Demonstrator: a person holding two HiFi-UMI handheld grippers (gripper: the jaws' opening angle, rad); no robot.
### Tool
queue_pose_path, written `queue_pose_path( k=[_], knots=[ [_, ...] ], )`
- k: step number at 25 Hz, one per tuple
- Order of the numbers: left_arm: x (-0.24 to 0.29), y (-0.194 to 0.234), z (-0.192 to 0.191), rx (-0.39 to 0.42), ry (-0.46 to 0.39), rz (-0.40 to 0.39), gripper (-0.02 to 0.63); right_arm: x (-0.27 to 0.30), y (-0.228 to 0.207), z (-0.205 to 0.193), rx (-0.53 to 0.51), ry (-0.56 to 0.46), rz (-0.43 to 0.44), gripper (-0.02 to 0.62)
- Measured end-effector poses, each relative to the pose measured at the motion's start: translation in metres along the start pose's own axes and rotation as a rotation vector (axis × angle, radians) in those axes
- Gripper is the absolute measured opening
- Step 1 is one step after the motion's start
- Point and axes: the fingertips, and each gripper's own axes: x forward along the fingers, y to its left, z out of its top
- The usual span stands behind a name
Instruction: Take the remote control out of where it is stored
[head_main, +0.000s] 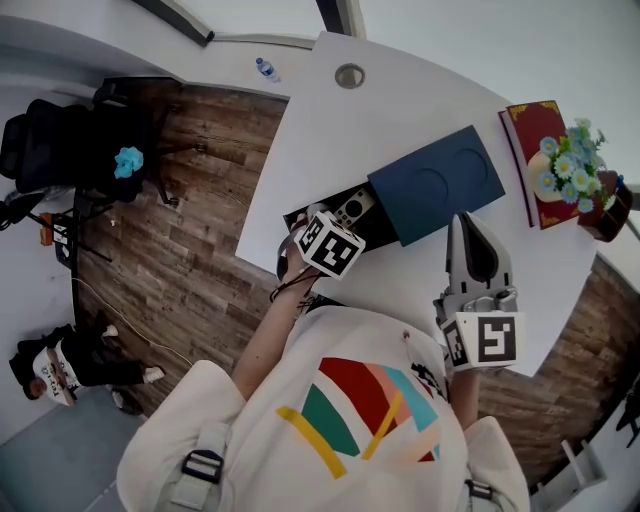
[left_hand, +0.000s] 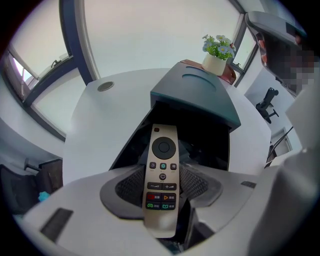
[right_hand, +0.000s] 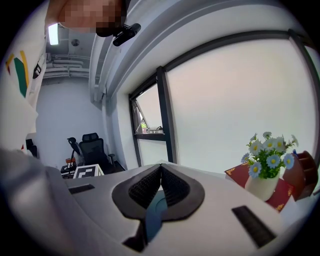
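— Found the remote (left_hand: 162, 165) where?
— Pinched between the jaws of the left gripper (left_hand: 162, 174), squeezed along both long edges at the lower buttons. Lay face up, far end toward the dark mouth of the box (left_hand: 131, 142), under the blue lid (left_hand: 192, 92).
— Clear of the box, or touching inside?
— Couldn't tell from the left gripper view. Checked the head view and saw only the upper buttons there, over the open black end of the box, the near half hidden behind the marker cube (head_main: 331, 248). Couldn't settle lifted or resting there either.
— And the right gripper (head_main: 466, 222)?
— Held off to the right of the remote, over the table (head_main: 400, 110), tips just beside the near edge of the lid. Read the jaws in the right gripper view: pressed together, pad against pad.
— Showed anything else, that view?
— Aimed up and away. Caught the window (right_hand: 225, 100), the flowers (right_hand: 267, 159) in a white pot (right_hand: 262, 187), a red book (right_hand: 237, 176) by the pot, and an office chair (right_hand: 92, 145) far off. Left the box and the remote to the other two views.
— Offered only by the head view?
— Gave the layout: box close to the person's side of the table, flowers and red book at the far right. Added a water bottle (head_main: 266, 69) beyond the table's left edge and the wood floor (head_main: 200, 260) below. Shared the round hole (head_main: 349, 76) in the tabletop with the left gripper view.
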Motion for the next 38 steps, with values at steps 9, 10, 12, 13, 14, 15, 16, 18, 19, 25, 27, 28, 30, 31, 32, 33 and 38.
queue_pose_path(
  k=[9, 10, 12, 13, 14, 15, 16, 18, 19, 25, 27, 28, 30, 31, 32, 33, 38],
  knots=[
    [-0.009, -0.006, -0.002, 0.028, 0.003, -0.034, 0.216, -0.001, 0.004, 0.003, -0.013, -0.009, 0.006, 0.002],
    [-0.015, -0.005, 0.000, 0.022, -0.016, -0.028, 0.216, -0.002, 0.004, 0.003, -0.017, -0.010, 0.003, 0.002],
    [-0.032, -0.003, 0.008, 0.002, -0.073, -0.018, 0.218, -0.003, 0.003, 0.006, -0.034, -0.016, -0.001, 0.002],
    [-0.044, -0.002, 0.015, -0.010, -0.113, -0.014, 0.216, -0.003, 0.003, 0.009, -0.047, -0.023, -0.001, 0.002],
    [-0.057, 0.001, 0.024, -0.021, -0.163, -0.006, 0.216, -0.003, 0.003, 0.014, -0.062, -0.032, -0.001, 0.002],
    [-0.071, 0.006, 0.035, -0.029, -0.221, 0.007, 0.218, -0.003, 0.002, 0.019, -0.078, -0.044, -0.001, 0.002],
    [-0.086, 0.011, 0.047, -0.033, -0.287, 0.030, 0.216, -0.003, 0.002, 0.025, -0.095, -0.058, -0.002, 0.002],
    [-0.121, 0.021, 0.070, -0.034, -0.427, 0.087, 0.218, -0.003, 0.003, 0.037, -0.123, -0.083, -0.005, 0.002],
    [-0.140, 0.026, 0.082, -0.036, -0.501, 0.114, 0.218, -0.004, 0.004, 0.043, -0.134, -0.095, -0.007, 0.002],
    [-0.243, 0.049, 0.134, -0.127, -1.030, 0.192, 0.218, -0.009, 0.016, 0.079, -0.165, -0.191, -0.023, 0.002],
    [-0.268, 0.048, 0.135, -0.126, -1.163, 0.223, 0.218, -0.013, 0.023, 0.088, -0.161, -0.224, -0.033, 0.002],
    [-0.279, 0.046, 0.134, -0.115, -1.222, 0.239, 0.218, -0.015, 0.025, 0.092, -0.157, -0.240, -0.040, 0.002],
    [-0.300, 0.039, 0.131, -0.092, -1.332, 0.266, 0.218, -0.020, 0.028, 0.097, -0.147, -0.267, -0.056, 0.002],
    [-0.309, 0.036, 0.129, -0.087, -1.382, 0.278, 0.218, -0.023, 0.028, 0.098, -0.142, -0.277, -0.066, 0.002],
    [-0.316, 0.032, 0.127, -0.086, -1.425, 0.288, 0.218, -0.026, 0.028, 0.098, -0.135, -0.285, -0.075, 0.002],
    [-0.322, 0.028, 0.125, -0.085, -1.459, 0.296, 0.218, -0.028, 0.027, 0.097, -0.127, -0.290, -0.084, 0.002],
    [-0.340, 0.019, 0.117, -0.054, -1.526, 0.308, 0.218, -0.036, 0.029, 0.084, -0.075, -0.288, -0.111, 0.002]
  ],
)
